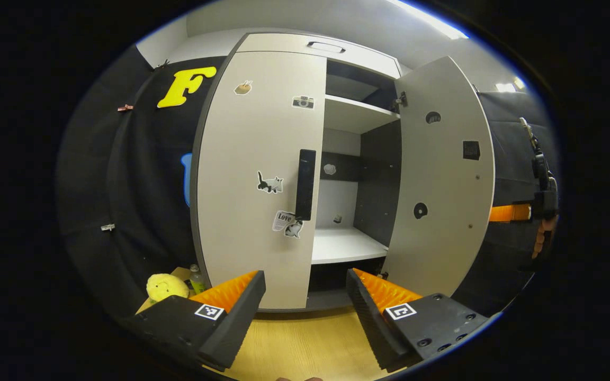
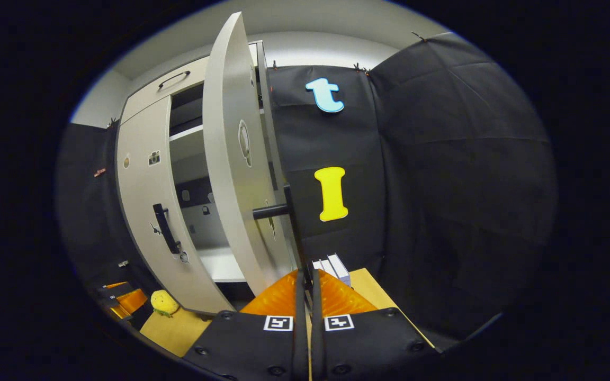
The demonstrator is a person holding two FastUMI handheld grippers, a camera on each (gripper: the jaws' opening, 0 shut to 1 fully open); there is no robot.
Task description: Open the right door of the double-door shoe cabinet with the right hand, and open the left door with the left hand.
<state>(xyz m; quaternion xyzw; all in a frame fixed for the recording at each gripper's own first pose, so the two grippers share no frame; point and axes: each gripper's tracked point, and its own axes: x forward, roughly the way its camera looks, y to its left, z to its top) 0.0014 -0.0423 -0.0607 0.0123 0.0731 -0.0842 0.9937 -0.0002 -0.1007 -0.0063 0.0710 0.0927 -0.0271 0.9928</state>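
So in the left gripper view, far left low down there's a yellow plush toy sitting on the wooden surface next to the cabinet, out of the way of both doors. The left tool hangs in front of the cabinet with its jaws spread wide and nothing between them, pretty much lined up under the left door. That door sits flush and closed, stickers all over it, and its dark vertical handle is right at the inner edge, so my guess is the tool is held released like that so it can go straight in and pinch the handle.

Moving right, the right door is swung well out, so you can see the white shelves inside.

In the right gripper view the right tool looks clenched on the thin bar of the right door's handle, which runs down between the tips, jaws nearly together. Makes sense, that grip is what holds the door out. Behind it a few small white boxes sit by the booth wall.

I'd say the right half is basically done, left door not yet started
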